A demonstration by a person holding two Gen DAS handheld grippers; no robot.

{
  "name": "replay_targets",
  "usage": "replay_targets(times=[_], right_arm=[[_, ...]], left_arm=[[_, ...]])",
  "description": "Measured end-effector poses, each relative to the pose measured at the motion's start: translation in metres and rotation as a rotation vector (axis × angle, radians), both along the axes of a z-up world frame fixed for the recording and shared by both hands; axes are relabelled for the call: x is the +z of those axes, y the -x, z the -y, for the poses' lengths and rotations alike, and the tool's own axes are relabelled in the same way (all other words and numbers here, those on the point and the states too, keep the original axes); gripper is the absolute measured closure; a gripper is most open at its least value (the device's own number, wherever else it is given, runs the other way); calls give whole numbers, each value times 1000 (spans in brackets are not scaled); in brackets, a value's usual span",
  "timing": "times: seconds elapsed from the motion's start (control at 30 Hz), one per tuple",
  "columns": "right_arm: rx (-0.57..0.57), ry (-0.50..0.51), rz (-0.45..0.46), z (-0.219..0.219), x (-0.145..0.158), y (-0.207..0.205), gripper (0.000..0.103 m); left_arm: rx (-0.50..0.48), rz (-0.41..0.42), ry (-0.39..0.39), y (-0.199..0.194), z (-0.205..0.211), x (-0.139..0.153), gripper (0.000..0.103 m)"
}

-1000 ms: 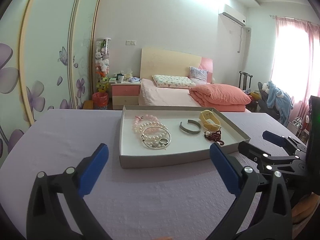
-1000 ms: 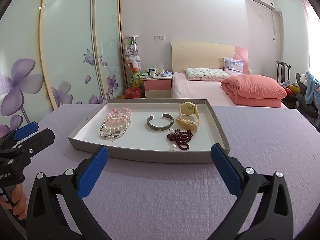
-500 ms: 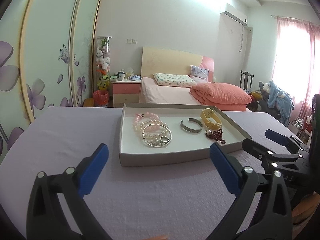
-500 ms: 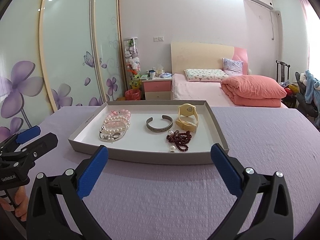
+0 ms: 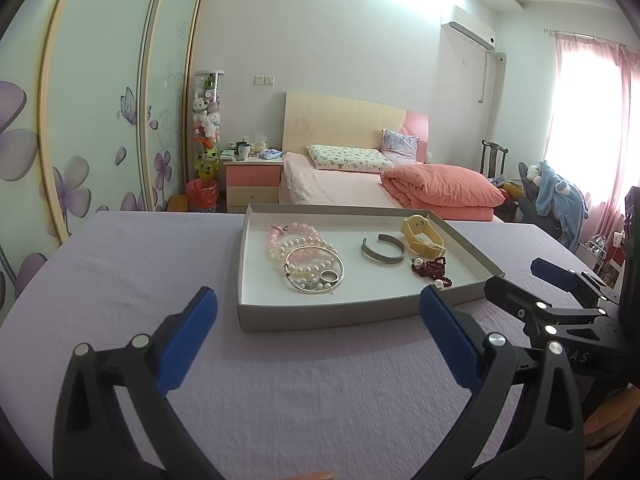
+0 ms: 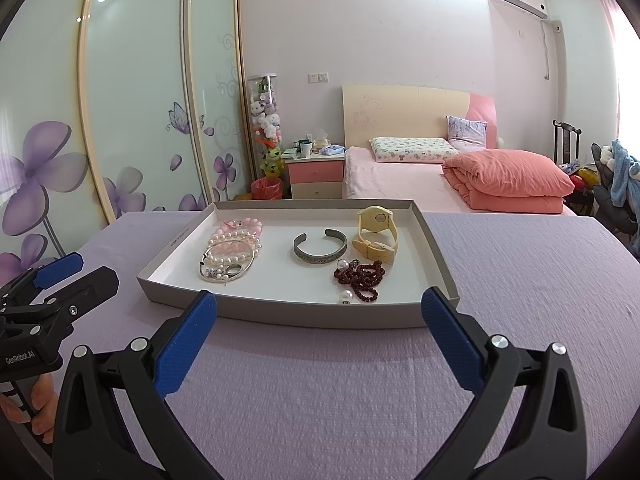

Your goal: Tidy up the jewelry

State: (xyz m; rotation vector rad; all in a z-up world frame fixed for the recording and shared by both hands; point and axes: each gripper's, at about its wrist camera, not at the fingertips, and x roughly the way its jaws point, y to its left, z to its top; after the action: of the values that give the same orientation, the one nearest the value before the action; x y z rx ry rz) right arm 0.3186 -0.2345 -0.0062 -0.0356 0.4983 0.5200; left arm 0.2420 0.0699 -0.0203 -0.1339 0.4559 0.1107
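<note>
While both spread wide | left hand-held gripper, right hand-held gripper | jewelry tray just ahead

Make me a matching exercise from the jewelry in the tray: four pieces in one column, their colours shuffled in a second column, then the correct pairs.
Pieces:
1. Watch
2. Open cuff bracelet
3. Bead strand beside the watch
4. Beaded bracelet at the tray's far left corner

Colours:
A. Dark red
B. Pink
C. Pale yellow
D. Grey silver

Pairs: 1-C, 2-D, 3-A, 4-B

All four lie inside the shallow tray on the lilac cloth. Both grippers, left and right, are open and short of the tray.
</note>
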Motion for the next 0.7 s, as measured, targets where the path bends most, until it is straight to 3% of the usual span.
replay_targets(times=[0.7], right_arm=[[0, 0, 0, 0, 0, 0, 2]], left_arm=[[2, -2, -3, -2, -1, -3, 4]])
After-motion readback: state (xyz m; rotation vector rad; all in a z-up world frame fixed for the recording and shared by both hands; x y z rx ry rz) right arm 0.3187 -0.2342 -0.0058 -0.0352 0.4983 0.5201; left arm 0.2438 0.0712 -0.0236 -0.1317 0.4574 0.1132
